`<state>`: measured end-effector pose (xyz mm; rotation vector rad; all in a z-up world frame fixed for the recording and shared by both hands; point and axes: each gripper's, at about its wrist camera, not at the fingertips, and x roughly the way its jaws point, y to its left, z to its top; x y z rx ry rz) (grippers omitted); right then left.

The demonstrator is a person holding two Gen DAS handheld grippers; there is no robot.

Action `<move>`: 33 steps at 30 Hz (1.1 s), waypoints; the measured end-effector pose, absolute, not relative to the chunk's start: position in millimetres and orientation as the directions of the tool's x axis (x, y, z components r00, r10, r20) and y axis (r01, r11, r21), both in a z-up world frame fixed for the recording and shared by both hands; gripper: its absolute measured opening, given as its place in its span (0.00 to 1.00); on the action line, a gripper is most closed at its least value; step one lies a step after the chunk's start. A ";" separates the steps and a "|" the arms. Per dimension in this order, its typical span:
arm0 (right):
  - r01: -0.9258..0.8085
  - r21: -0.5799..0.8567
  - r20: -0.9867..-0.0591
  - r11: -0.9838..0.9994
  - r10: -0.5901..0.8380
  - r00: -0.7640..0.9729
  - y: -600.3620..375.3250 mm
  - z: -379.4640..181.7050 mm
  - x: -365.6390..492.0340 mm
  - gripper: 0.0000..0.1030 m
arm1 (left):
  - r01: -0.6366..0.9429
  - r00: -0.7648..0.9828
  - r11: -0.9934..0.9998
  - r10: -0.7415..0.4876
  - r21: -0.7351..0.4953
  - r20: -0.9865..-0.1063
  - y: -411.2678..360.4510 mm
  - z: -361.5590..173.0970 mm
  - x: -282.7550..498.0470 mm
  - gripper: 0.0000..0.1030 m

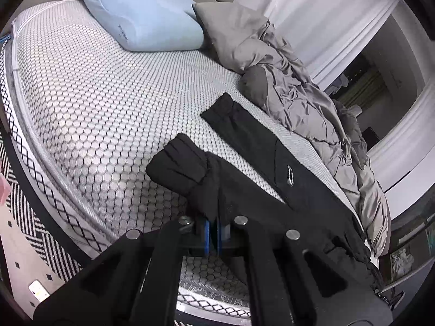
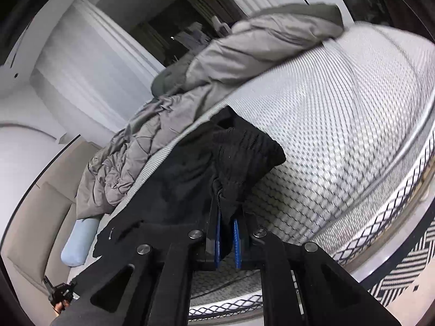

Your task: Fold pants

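Black pants (image 1: 272,168) lie on a bed with a white honeycomb-patterned mattress (image 1: 95,103). One leg stretches flat toward the grey duvet, its ribbed cuff (image 1: 225,106) far from me. My left gripper (image 1: 214,233) is shut on the other leg just below its ribbed cuff (image 1: 176,163) and holds it lifted. In the right wrist view, my right gripper (image 2: 227,233) is shut on a bunched ribbed edge of the pants (image 2: 244,152), lifted above the mattress (image 2: 339,114). The rest of the pants (image 2: 168,190) trails left.
A light blue pillow (image 1: 141,19) lies at the head of the bed. A crumpled grey duvet (image 1: 299,89) runs along the far side, also seen in the right wrist view (image 2: 217,68). A black-and-white patterned rug (image 1: 30,231) covers the floor beside the bed.
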<state>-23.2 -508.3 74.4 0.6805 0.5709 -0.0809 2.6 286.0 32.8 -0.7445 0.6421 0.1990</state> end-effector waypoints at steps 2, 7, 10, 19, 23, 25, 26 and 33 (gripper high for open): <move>0.242 0.565 -0.511 0.788 0.104 0.853 -505.2 84.1 -21.3 0.06 | -0.385 0.797 0.720 -0.057 -0.578 -0.601 291.7 39.1 10.7 0.00; 0.231 0.519 -0.484 0.823 0.060 0.873 -493.1 120.5 10.5 0.06 | -0.375 0.799 0.729 -0.059 -0.572 -0.599 301.5 68.8 64.5 0.00; 0.235 0.482 -0.474 0.844 0.026 0.880 -487.6 144.5 49.5 0.06 | -0.376 0.796 0.731 -0.060 -0.570 -0.603 305.8 85.4 111.7 0.00; 0.342 0.309 -0.602 0.887 -0.096 0.793 -482.6 152.4 249.8 0.15 | -0.510 0.605 0.771 0.005 -0.382 -0.797 323.4 67.6 320.1 0.19; 0.459 0.179 -0.678 0.870 -0.230 0.699 -485.3 120.6 325.7 0.44 | -0.558 0.600 0.732 0.031 -0.391 -0.799 341.2 47.4 354.2 0.54; 0.473 0.184 -0.686 0.862 -0.232 0.689 -486.9 109.9 327.1 0.46 | -0.569 0.604 0.720 0.038 -0.397 -0.796 348.7 42.6 351.6 0.61; 0.452 0.203 -0.680 0.868 -0.207 0.704 -484.1 106.4 321.6 0.49 | -0.568 0.609 0.719 0.039 -0.401 -0.792 350.5 41.7 347.8 0.65; 0.363 0.285 -0.610 0.887 -0.124 0.782 -471.4 112.2 256.2 0.86 | -0.535 0.664 0.690 -0.014 -0.488 -0.748 327.7 30.6 281.5 0.65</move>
